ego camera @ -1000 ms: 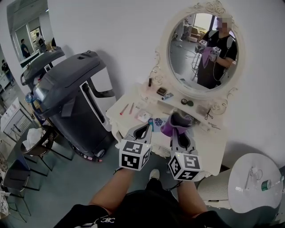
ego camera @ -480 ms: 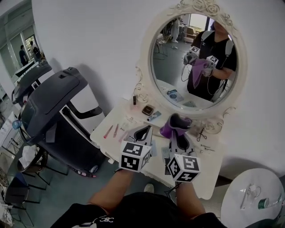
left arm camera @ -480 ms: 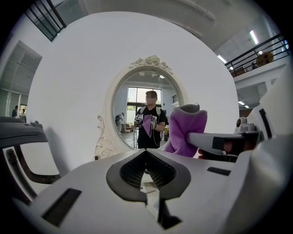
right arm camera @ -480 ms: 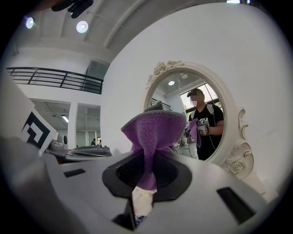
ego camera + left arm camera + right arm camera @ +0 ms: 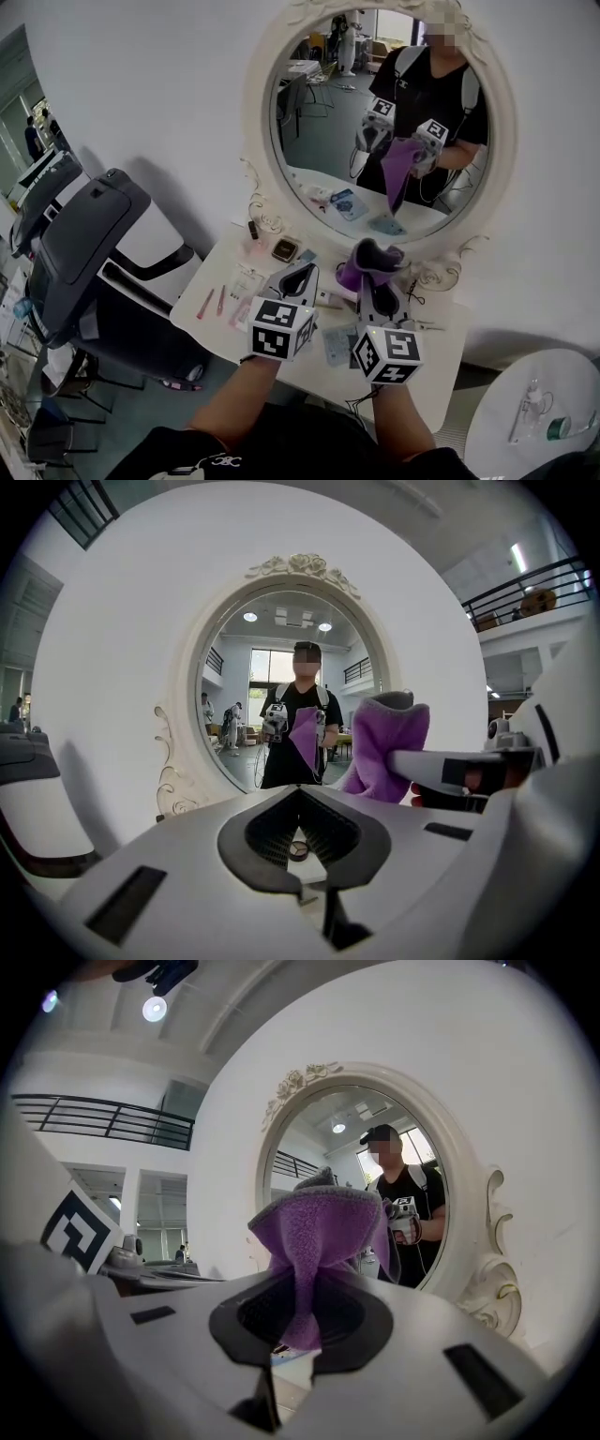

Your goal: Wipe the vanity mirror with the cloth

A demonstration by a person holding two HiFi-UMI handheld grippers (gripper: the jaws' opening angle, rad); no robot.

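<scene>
The oval vanity mirror point(image 5: 319, 141) in its white ornate frame hangs over the vanity table point(image 5: 427, 366); it fills the middle of the left gripper view point(image 5: 272, 667) and the right gripper view point(image 5: 417, 1162). My right gripper point(image 5: 375, 279) is shut on a purple cloth point(image 5: 367, 259), whose bunched top stands above the jaws point(image 5: 319, 1227), a short way in front of the glass and apart from it. The left gripper point(image 5: 296, 277) is beside it, shut and holding nothing point(image 5: 298, 847). The cloth point(image 5: 389, 742) shows to its right. The mirror reflects the person and both grippers.
Small items lie on the vanity: pink pens point(image 5: 214, 302), a brown compact point(image 5: 284, 249), a small bottle point(image 5: 252, 229) and cards. A large black machine point(image 5: 84, 244) stands left of the table. A round white side table point(image 5: 534, 412) is at the lower right.
The view has closed in on the mirror, which now looks larger and sits further left and higher. Both grippers keep their pose side by side, cloth still held.
</scene>
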